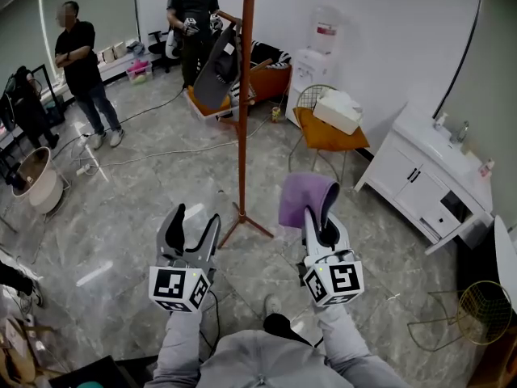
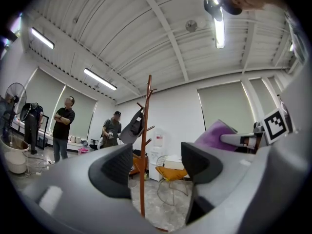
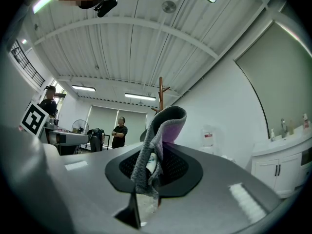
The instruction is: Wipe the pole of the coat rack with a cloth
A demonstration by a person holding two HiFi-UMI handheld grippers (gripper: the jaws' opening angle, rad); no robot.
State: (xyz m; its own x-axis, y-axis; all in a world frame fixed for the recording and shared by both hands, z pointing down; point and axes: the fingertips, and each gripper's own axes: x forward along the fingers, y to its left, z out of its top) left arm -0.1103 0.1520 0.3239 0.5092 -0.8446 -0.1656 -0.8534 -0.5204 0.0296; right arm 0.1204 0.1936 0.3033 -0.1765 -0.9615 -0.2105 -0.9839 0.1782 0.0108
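Note:
A brown wooden coat rack pole [image 1: 244, 95] stands on splayed feet on the marble floor, with a dark garment [image 1: 215, 69] hanging from a peg. My right gripper [image 1: 320, 214] is shut on a purple cloth [image 1: 304, 198], right of the pole and apart from it. In the right gripper view the cloth [image 3: 158, 145] folds up between the jaws. My left gripper [image 1: 192, 225] is open and empty, left of the pole's base; in the left gripper view the pole [image 2: 145, 150] shows between the spread jaws.
Two people stand at the back left [image 1: 81, 71] and behind the rack [image 1: 194, 23]. An orange chair [image 1: 327, 136] with a white box, a water dispenser [image 1: 315, 63] and a white sink cabinet [image 1: 428, 176] stand to the right. Cables lie on the floor.

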